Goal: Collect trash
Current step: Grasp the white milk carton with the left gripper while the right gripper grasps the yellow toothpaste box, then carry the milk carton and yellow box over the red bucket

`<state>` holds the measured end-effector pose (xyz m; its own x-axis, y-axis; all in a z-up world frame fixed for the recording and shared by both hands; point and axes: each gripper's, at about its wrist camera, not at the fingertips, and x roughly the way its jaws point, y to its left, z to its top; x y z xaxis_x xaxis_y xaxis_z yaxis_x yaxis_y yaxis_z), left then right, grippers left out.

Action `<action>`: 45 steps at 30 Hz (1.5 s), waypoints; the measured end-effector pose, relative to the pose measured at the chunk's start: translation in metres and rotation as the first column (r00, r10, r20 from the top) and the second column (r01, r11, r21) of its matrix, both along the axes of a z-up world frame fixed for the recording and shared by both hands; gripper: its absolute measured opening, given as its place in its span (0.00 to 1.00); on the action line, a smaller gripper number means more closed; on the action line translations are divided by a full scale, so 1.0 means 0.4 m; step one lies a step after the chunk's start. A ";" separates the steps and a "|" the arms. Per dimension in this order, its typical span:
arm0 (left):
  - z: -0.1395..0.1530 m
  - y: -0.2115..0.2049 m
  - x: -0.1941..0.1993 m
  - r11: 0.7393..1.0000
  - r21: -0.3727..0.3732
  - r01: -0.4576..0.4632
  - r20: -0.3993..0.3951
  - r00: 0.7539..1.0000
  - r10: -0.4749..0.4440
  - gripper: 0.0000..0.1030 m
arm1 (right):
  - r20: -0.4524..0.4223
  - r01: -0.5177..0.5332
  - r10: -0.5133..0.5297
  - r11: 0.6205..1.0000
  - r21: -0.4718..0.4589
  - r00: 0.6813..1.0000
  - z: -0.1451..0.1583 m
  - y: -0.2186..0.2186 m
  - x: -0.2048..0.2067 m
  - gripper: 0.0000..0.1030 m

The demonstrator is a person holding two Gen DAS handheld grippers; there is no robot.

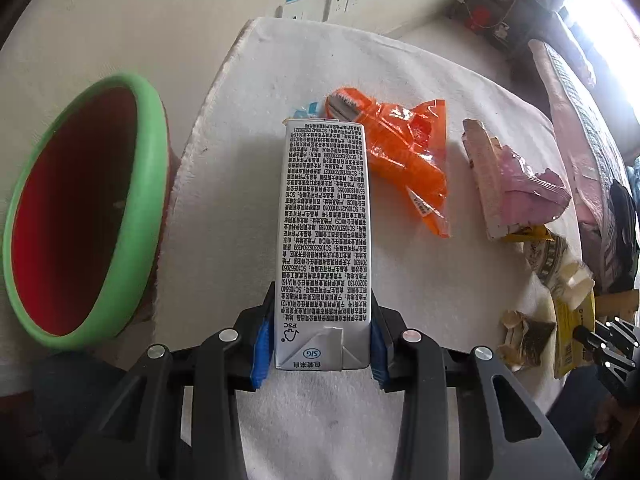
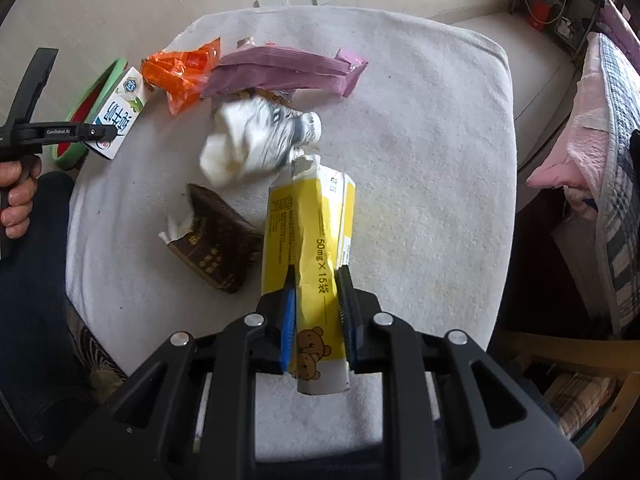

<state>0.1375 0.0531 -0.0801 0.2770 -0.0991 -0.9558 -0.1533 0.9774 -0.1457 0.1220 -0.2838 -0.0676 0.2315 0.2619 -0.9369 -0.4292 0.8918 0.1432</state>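
My left gripper point(image 1: 323, 320) is shut on a silver drink carton point(image 1: 322, 208) covered in small black print; its blue pads press on both sides near the bottom. The carton points toward the orange wrapper point(image 1: 400, 148). A green-rimmed bin with a red inside point(image 1: 154, 160) stands close on the left. My right gripper point(image 2: 318, 292) is shut on a torn yellow and white medicine box point(image 2: 316, 232), with the pads against its sides. In the right wrist view the left gripper point(image 2: 100, 132) holds the carton point(image 2: 122, 112) in front of the bin point(image 2: 68, 156).
On the white padded surface point(image 2: 420, 140) lie crumpled white paper point(image 2: 256, 140), a torn brown box point(image 2: 216, 240), a purple wrapper point(image 2: 280, 72) and the orange wrapper point(image 2: 180, 72). A person's hand point(image 2: 16, 200) grips the left handle. A bed with pink bedding point(image 2: 568, 160) stands on the right.
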 end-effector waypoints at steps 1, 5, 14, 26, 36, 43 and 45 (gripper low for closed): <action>0.004 0.000 -0.007 1.000 -0.001 0.000 0.003 1.000 0.000 0.35 | 0.003 0.003 -0.003 1.000 0.002 1.000 0.005 0.002 -0.004 0.19; 0.016 0.006 -0.028 1.000 -0.012 0.004 0.013 1.000 -0.003 0.35 | 0.012 0.034 -0.035 0.999 0.028 0.999 0.019 0.001 -0.015 0.19; 0.039 0.025 -0.052 1.000 -0.011 0.007 0.041 0.999 -0.006 0.35 | 0.105 0.108 -0.111 0.994 0.031 0.988 0.090 -0.014 -0.040 0.19; 0.134 0.024 -0.107 1.000 -0.019 0.022 0.131 0.991 -0.020 0.35 | 0.233 0.117 -0.133 0.990 0.081 0.963 0.240 0.030 -0.051 0.19; 0.218 0.054 -0.132 1.000 -0.017 0.021 0.213 0.977 -0.017 0.35 | 0.317 0.084 -0.117 0.990 0.115 0.941 0.379 0.107 -0.056 0.19; 0.253 0.115 -0.139 0.999 -0.036 -0.016 0.248 0.968 0.025 0.35 | 0.355 0.005 -0.052 0.991 0.132 0.933 0.437 0.223 -0.038 0.19; 0.263 0.138 -0.144 0.999 -0.037 -0.032 0.256 0.966 0.040 0.35 | 0.370 -0.021 -0.032 0.990 0.138 0.929 0.456 0.264 -0.029 0.19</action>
<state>0.0797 0.1083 0.0252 0.5166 -0.1139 -0.8486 -0.1416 0.9661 -0.2159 0.1104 -0.1783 0.1146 0.5565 0.3796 -0.7391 -0.4706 0.8771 0.0961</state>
